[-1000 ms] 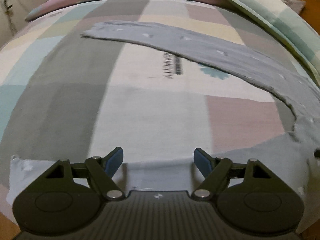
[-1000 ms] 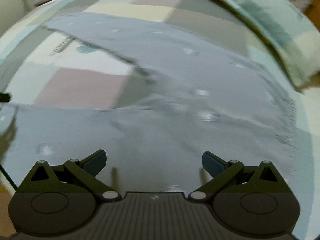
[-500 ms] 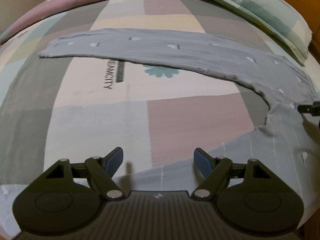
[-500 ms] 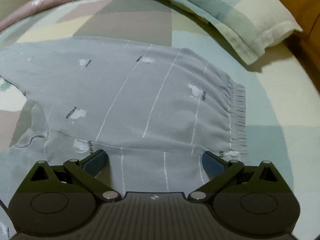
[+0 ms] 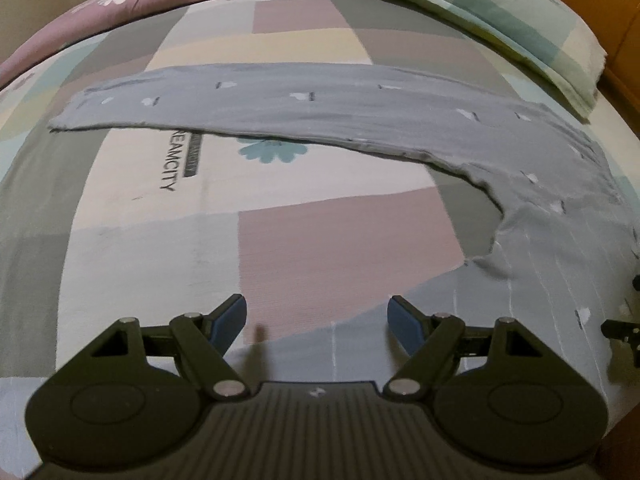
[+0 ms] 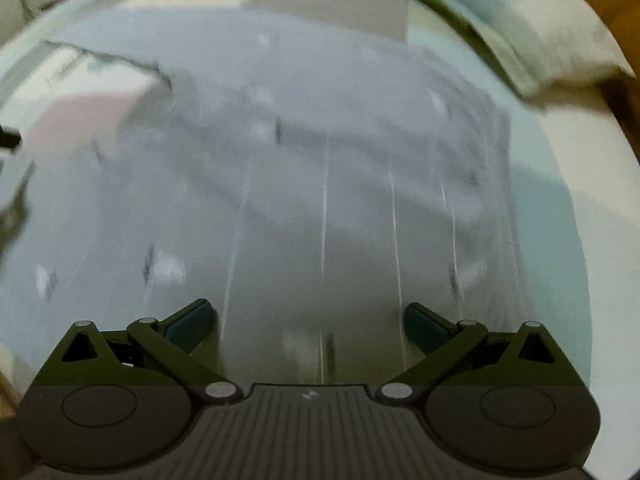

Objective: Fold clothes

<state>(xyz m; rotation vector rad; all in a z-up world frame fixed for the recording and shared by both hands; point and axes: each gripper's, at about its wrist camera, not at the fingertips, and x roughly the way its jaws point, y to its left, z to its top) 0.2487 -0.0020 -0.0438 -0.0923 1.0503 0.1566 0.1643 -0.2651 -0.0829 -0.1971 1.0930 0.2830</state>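
1. Jaws of the left gripper (image 5: 317, 322) stand wide apart, nothing between the blue pads; they hang over the near edge of the grey trousers (image 5: 540, 264) and the bare patchwork sheet (image 5: 340, 236).
2. Right gripper (image 6: 308, 322) jaws likewise spread wide and empty, above the broad seat part of the trousers (image 6: 320, 184); that view is blurred, so whether the pads touch cloth cannot be told.
3. Trousers lie flat on the sheet. One leg runs as a long band across the far side of the left view, its cuff edge at far left (image 5: 68, 116); the other leg runs along the near edge, under the gripper body.
4. Between the legs: an open wedge of bare sheet, with printed lettering (image 5: 170, 158) and a teal flower, partly tucked under the far leg's edge.
5. Waistband edge (image 6: 500, 168) shows right, gathered, with bare sheet beyond it.
6. Pillow (image 6: 532, 36) lies far right, its corner close to the waistband but apart.
7. Part of the other gripper pokes in at the left view's right edge.
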